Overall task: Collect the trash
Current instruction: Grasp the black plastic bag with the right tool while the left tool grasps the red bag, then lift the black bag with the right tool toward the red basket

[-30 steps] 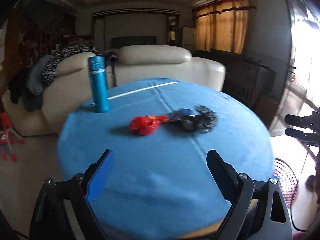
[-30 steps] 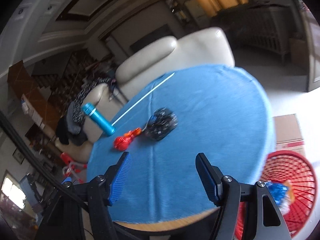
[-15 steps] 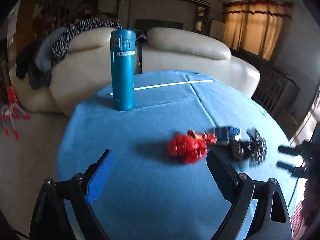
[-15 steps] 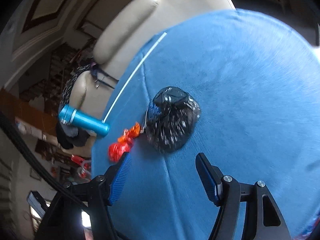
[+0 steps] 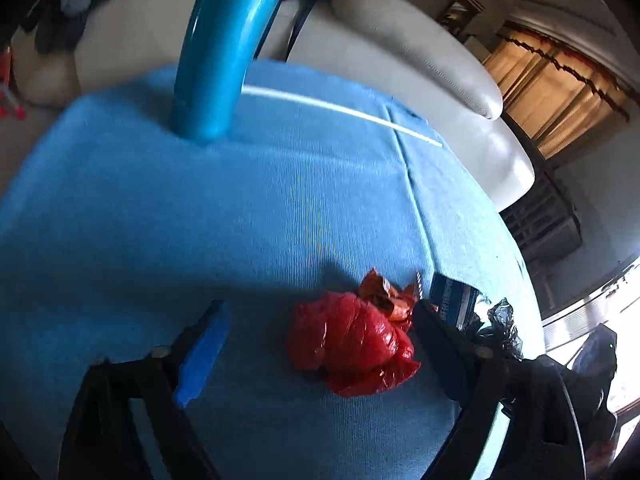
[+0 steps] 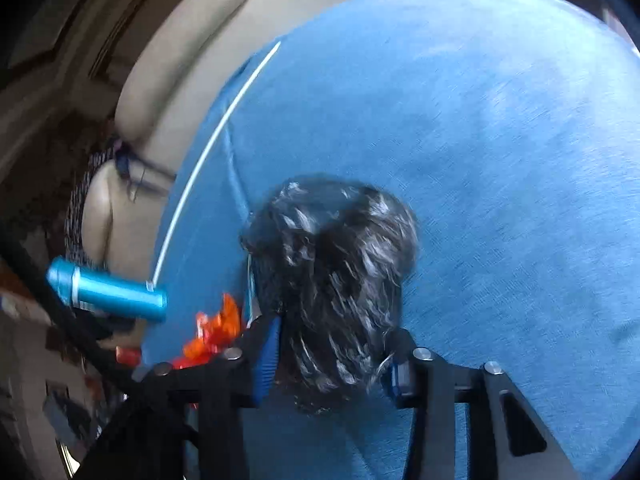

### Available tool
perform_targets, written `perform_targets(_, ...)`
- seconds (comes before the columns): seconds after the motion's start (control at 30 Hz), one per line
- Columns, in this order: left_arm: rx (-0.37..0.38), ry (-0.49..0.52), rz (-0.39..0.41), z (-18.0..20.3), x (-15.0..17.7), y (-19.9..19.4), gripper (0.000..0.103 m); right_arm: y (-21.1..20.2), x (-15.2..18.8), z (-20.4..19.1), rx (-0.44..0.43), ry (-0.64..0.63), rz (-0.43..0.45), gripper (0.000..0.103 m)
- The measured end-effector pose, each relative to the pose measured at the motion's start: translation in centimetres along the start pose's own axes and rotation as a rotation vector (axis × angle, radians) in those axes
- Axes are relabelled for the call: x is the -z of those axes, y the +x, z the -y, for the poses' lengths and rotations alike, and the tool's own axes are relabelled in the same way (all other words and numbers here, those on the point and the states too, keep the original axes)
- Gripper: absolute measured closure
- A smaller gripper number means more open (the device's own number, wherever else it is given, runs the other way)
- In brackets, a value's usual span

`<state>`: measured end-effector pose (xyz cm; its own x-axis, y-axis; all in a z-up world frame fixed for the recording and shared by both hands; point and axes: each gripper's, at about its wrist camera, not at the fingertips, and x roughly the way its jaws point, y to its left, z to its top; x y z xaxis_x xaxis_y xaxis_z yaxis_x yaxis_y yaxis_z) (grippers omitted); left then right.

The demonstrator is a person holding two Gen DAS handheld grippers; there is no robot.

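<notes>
- Two crumpled bags lie side by side on the round table under a blue cloth (image 5: 280,208): a red plastic bag (image 5: 352,344) and a black plastic bag (image 6: 336,280), with a blue-and-white packet (image 5: 454,300) wedged between them.
- Far side of the cloth: a tall blue bottle (image 5: 216,52) stands upright, a thin white stick (image 5: 340,110) lying beside its base.
- Behind the table, a cream sofa (image 5: 400,40) with dark clothes heaped on its left end; tan curtains (image 5: 560,92) at the right.
- My left gripper (image 5: 320,344) is low over the cloth, jaws closing, the red plastic bag between them. Its right finger sits just beside the bag; the left blue pad is still apart from it.
- My right gripper (image 6: 332,364) is closing round the near end of the black plastic bag. Both pads seem to press into the crumpled film, though blur makes that uncertain.
</notes>
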<state>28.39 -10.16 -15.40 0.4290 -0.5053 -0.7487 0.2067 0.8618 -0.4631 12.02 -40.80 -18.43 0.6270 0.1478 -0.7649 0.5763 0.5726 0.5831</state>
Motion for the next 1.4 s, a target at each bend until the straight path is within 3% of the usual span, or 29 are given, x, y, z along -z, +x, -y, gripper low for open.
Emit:
perform_targets(0.03, 0.011, 0.003, -0.012, 0.0, 0.3, 0.2, 0.041, -0.1, 0.2, -0.4, 0.010, -0.028, 0.010, 0.062)
perform_targets(0.13, 0.074, 0.015, -0.032, 0.1, 0.9, 0.4, 0.054, -0.5, 1.1, -1.0, 0.018, -0.098, 0.026, 0.063)
perform_targets(0.23, 0.084, 0.029, -0.030, 0.5, 1.4, -0.2, 0.060, -1.4, 1.8, -0.5, 0.004, -0.121, 0.031, 0.063)
perform_targets(0.5, 0.093, 0.105, -0.071, 1.4, 4.9, -2.7, 0.067, -6.0, 4.6, 2.1, -0.007, -0.193, 0.020, 0.063)
perform_targets(0.83, 0.118, 0.205, -0.149, 3.2, 12.3, -7.8, 0.074, -10.1, 9.7, 4.5, -0.048, -0.264, -0.045, 0.063)
perform_targets(0.9, 0.101, 0.227, -0.147, 3.4, 13.1, -8.5, 0.073, -10.9, 10.4, 4.9, -0.032, -0.276, -0.039, 0.062)
perform_targets(0.97, 0.094, 0.255, -0.149, 3.6, 13.8, -9.4, 0.061, -11.4, 10.8, 5.2, -0.006, -0.279, -0.037, 0.061)
perform_targets(1.03, 0.071, 0.285, -0.138, 3.7, 14.5, -10.4, 0.039, -12.1, 10.9, 5.7, 0.000, -0.265, -0.026, 0.054)
perform_targets(1.13, 0.047, 0.323, -0.101, 3.8, 14.9, -11.9, 0.037, -13.5, 10.9, 6.9, -0.001, -0.231, -0.010, 0.043)
perform_targets(1.4, 0.033, 0.570, -0.026, 6.4, 13.8, -13.2, 0.024, -15.3, 10.0, 9.5, -0.033, -0.144, 0.021, 0.042)
